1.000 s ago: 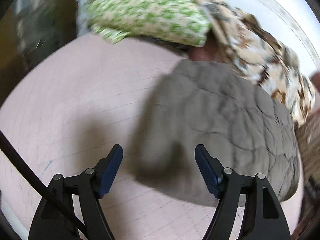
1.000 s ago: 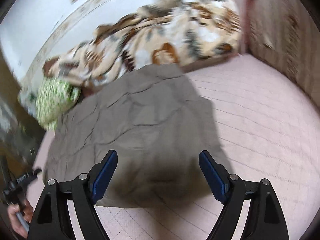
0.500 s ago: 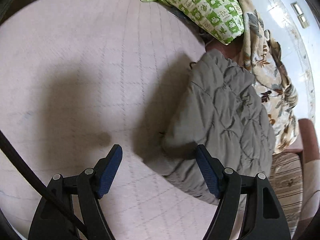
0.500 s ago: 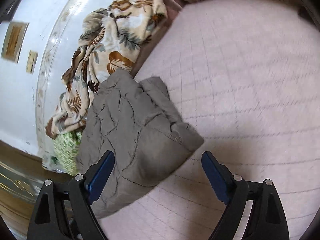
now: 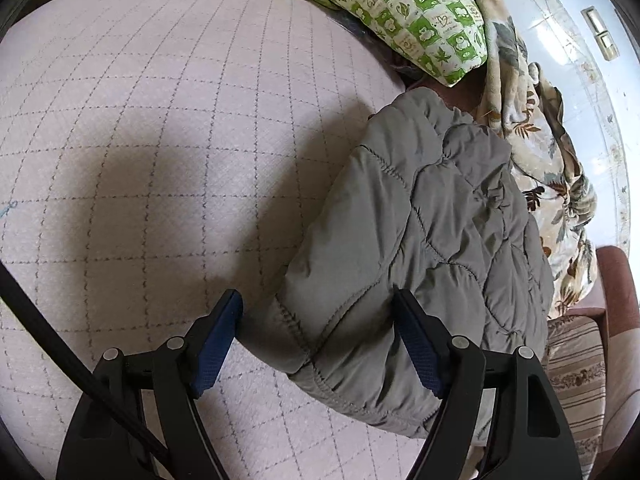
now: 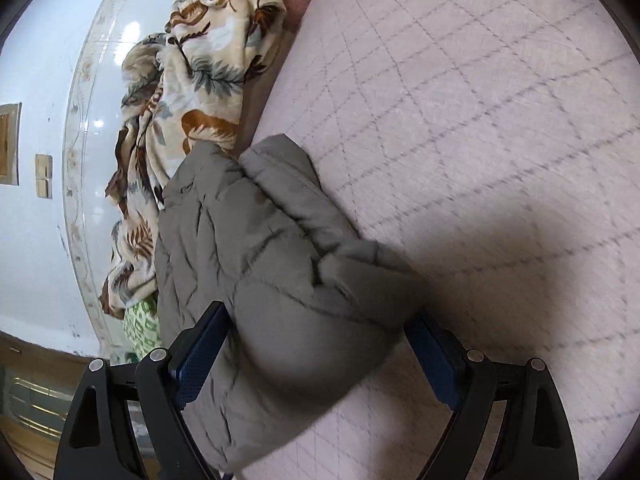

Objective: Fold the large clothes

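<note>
Both claws (image 5: 318, 332) (image 6: 318, 344) wide apart, grey quilted jacket (image 5: 432, 248) bunched between each pair of fingers

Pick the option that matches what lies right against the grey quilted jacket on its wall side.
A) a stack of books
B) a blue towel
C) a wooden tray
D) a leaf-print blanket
D: the grey quilted jacket lies on the pink bed cover, and the leaf-print blanket is bunched along its far edge, between the jacket and the wall.
</note>
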The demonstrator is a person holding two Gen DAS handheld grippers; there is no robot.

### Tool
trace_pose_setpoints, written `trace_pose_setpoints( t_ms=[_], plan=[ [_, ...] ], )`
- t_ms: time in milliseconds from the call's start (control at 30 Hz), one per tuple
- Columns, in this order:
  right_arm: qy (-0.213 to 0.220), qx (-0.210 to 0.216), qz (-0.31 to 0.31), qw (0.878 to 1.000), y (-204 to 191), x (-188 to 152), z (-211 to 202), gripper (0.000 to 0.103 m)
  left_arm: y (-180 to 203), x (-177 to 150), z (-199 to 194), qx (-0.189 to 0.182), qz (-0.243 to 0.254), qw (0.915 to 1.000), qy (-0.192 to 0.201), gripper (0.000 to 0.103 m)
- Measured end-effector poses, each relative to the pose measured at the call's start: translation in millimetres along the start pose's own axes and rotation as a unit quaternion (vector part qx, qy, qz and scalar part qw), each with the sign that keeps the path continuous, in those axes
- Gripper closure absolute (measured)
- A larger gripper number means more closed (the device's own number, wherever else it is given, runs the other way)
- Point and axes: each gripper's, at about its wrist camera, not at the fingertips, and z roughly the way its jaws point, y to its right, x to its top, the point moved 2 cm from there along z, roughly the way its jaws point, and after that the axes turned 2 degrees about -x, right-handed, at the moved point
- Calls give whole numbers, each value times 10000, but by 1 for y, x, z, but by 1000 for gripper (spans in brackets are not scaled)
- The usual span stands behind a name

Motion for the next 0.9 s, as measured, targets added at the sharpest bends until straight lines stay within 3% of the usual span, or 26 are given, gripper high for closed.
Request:
trace_pose_setpoints(
  t_ms=[100, 167, 233, 367, 467, 667, 733, 900],
  plan=[
    [79, -63, -200, 9997, -9, -1, 7, 10, 5, -2, 4, 122, 131, 9998, 108, 28],
    [124, -179, -361, 9991, -12, -3, 10, 27, 12, -3, 5, 204, 324, 9991, 191, 37],
    [186, -265, -573, 9978, -17, -4, 10, 38, 21, -4, 4, 350, 650, 9968, 304, 52],
    [382, -783, -1614, 9830, -47, -14, 4, 56, 49, -13, 3, 1008, 1597, 9798, 652, 64],
    [601, -1278, -2593, 9554, -73, -27, 1, 60, 67, -19, 1, 1418, 2199, 9603, 965, 69],
    [1139, -2123, -4316, 8693, -116, -62, -2, 63, 88, -23, -10, 1790, 2883, 9289, 1479, 72],
    [1244, -2249, -4651, 8471, -124, -70, -3, 63, 91, -22, -14, 1790, 2925, 9264, 1557, 72],
    [1437, -2430, -5134, 8104, -134, -83, -8, 64, 99, -20, -23, 1766, 2998, 9219, 1706, 73]
  ],
)
